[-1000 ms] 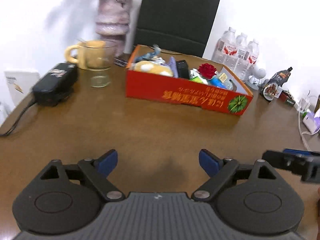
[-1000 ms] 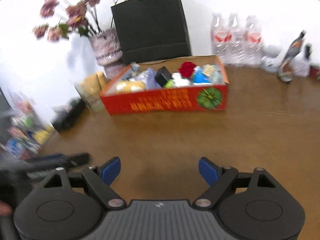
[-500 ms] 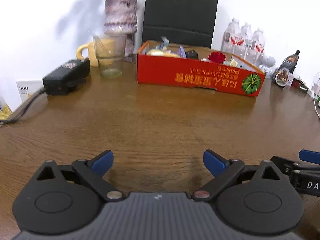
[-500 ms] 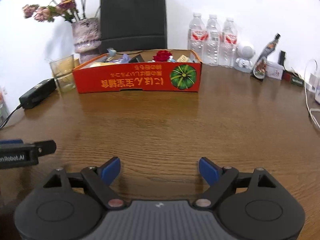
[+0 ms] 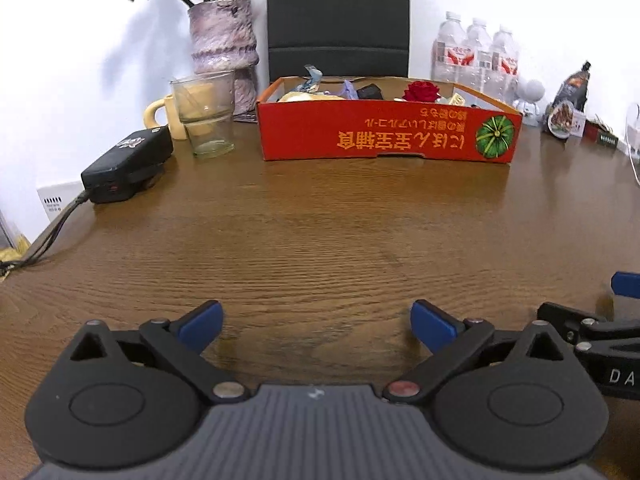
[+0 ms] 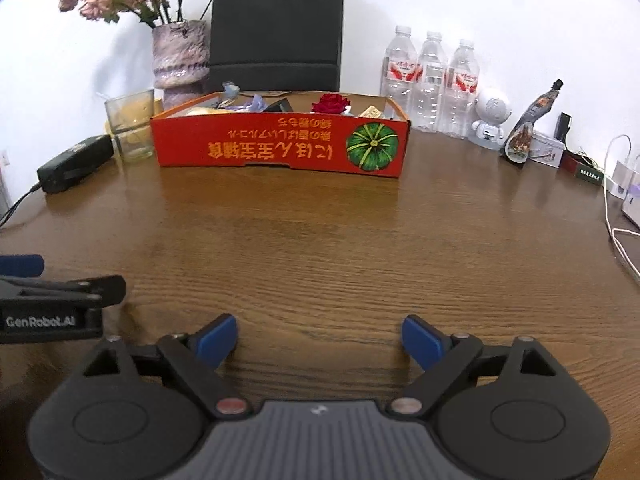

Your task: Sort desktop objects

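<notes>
A red cardboard box [image 5: 384,136] [image 6: 280,146] stands at the far side of the wooden table. It holds several small items, among them a red rose [image 5: 421,91] [image 6: 330,103], a black block [image 5: 370,91] and a yellow thing [image 5: 298,97]. My left gripper [image 5: 316,322] is open and empty, low over the table's near part. My right gripper [image 6: 320,338] is open and empty beside it, to its right. Each gripper's side shows in the other's view.
Left of the box stand a glass [image 5: 205,114], a yellow mug [image 5: 168,112], a purple vase [image 5: 224,46] and a black adapter with cable [image 5: 128,164]. Behind stands a black bag [image 6: 276,26]. Right stand water bottles [image 6: 430,84], a white figure [image 6: 490,118] and cables [image 6: 618,216].
Both grippers have dropped lower and drawn back from the box, now level over the table. The box's contents show less from above. Both stay open.
</notes>
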A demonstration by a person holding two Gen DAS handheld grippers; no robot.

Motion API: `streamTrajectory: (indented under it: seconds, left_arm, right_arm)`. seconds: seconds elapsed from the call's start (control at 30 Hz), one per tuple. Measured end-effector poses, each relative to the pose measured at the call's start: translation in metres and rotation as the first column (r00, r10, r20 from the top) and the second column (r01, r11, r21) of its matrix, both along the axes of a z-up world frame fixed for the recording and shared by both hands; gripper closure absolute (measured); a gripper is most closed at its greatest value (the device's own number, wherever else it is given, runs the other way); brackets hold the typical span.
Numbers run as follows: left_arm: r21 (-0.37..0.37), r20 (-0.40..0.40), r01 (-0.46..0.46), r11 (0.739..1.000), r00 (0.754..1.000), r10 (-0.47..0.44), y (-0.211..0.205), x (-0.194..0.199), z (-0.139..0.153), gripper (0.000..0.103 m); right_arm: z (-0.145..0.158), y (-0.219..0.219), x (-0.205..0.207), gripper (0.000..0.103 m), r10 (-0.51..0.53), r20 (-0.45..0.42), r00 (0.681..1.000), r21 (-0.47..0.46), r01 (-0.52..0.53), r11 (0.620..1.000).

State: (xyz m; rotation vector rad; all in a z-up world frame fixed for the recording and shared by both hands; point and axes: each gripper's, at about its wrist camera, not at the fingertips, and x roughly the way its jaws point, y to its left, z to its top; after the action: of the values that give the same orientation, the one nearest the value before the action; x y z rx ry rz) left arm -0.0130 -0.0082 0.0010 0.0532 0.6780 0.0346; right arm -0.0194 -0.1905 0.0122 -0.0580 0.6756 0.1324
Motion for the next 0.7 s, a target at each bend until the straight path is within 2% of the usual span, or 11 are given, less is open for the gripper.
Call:
streamTrajectory:
  seconds: [0.2, 0.4, 0.7]
  left_arm:
    - [-0.022, -0.019, 0.0, 1.0, 1.0, 0.0, 0.0022, 0.0006, -0.002, 0.0]
    - [-0.031, -0.022, 0.026, 0.999, 0.999, -0.026, 0.0014, -0.0015, -0.003, 0.0]
    - [-0.044, -0.024, 0.018, 0.999, 1.0, -0.019, 0.0021, -0.0012, -0.0033, 0.0]
  right_arm:
    - [-0.002, 0.0014, 0.0016, 0.0, 0.024, -0.027, 0.999, 0.025, -0.023, 0.999]
    - [-0.0016, 0.0029, 0.0028, 0.0, 0.03, -0.028, 0.999, 0.026, -0.029, 0.999]
    - [-0.001, 0.0034, 0.0027, 0.0, 0.029, -0.028, 0.999, 0.025, -0.029, 0.999]
